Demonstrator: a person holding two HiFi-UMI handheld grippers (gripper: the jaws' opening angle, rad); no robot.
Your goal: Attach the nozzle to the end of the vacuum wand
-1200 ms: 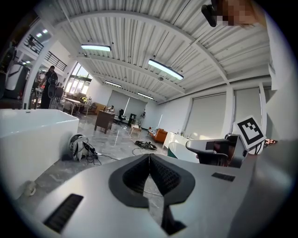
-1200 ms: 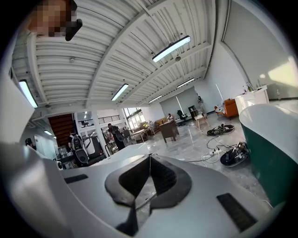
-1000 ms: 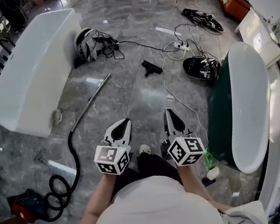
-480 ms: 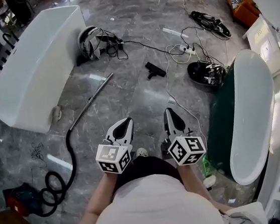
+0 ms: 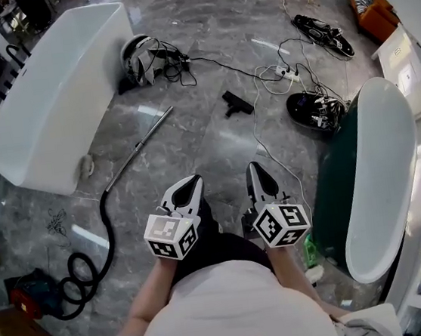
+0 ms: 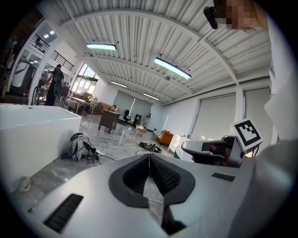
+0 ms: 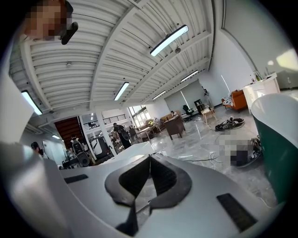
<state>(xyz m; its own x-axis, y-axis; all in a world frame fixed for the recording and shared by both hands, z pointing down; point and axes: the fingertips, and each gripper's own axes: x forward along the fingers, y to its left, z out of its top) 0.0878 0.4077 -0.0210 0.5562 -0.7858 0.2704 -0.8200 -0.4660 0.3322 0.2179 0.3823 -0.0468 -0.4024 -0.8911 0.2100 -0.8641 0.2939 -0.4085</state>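
Observation:
A black vacuum nozzle lies on the grey marble floor ahead of me. The metal vacuum wand lies to its left, running diagonally into a black hose that coils at the lower left. My left gripper and right gripper are held side by side in front of my body, well short of both parts. Both are shut with nothing between the jaws. In the left gripper view the left gripper has its tips together; the right gripper looks the same in its own view.
A white bathtub stands at the left, a dark green bathtub at the right. Cables and a power strip trail across the floor beyond the nozzle. Black gear lies by the green tub, a helmet-like device near the white tub.
The floor scene has slid down and slightly right in the head view: I have moved forward toward the wand and nozzle. Both grippers keep their place before me, still shut.

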